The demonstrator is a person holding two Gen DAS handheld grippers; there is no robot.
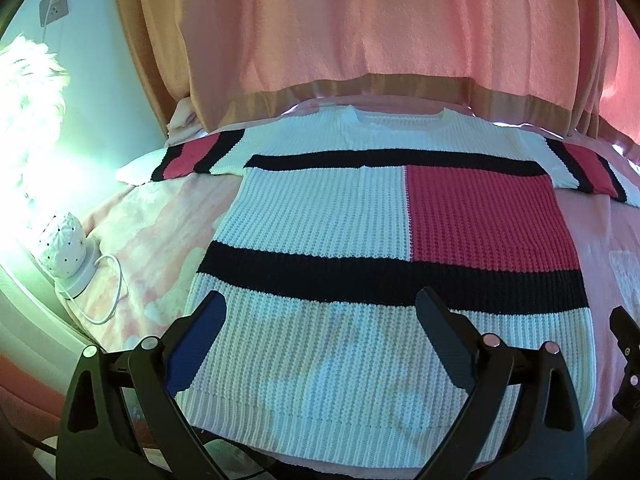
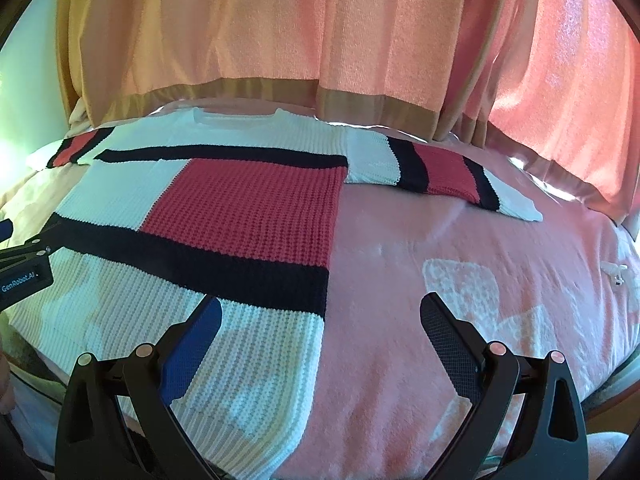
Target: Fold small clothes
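Note:
A knitted sweater (image 1: pixel 320 208) in white with black bands and a red block lies flat on a pink blanket, neck away from me and both short sleeves spread out. My left gripper (image 1: pixel 322 310) hovers open above the sweater's white lower part, near the hem, with nothing between its fingers. My right gripper (image 2: pixel 322 312) is open too, over the sweater's (image 2: pixel 224 216) lower right corner and the bare blanket beside it. The right sleeve (image 2: pixel 440 172) stretches flat toward the curtain. The right gripper's edge (image 1: pixel 626 344) shows at the far right of the left wrist view.
The pink blanket (image 2: pixel 460 248) with pale patches covers the surface. Orange-pink curtains (image 1: pixel 360 32) hang just behind the sweater's neck. At the left stand a white dotted lamp (image 1: pixel 66 248) with a cord, and a wall socket (image 1: pixel 54 8).

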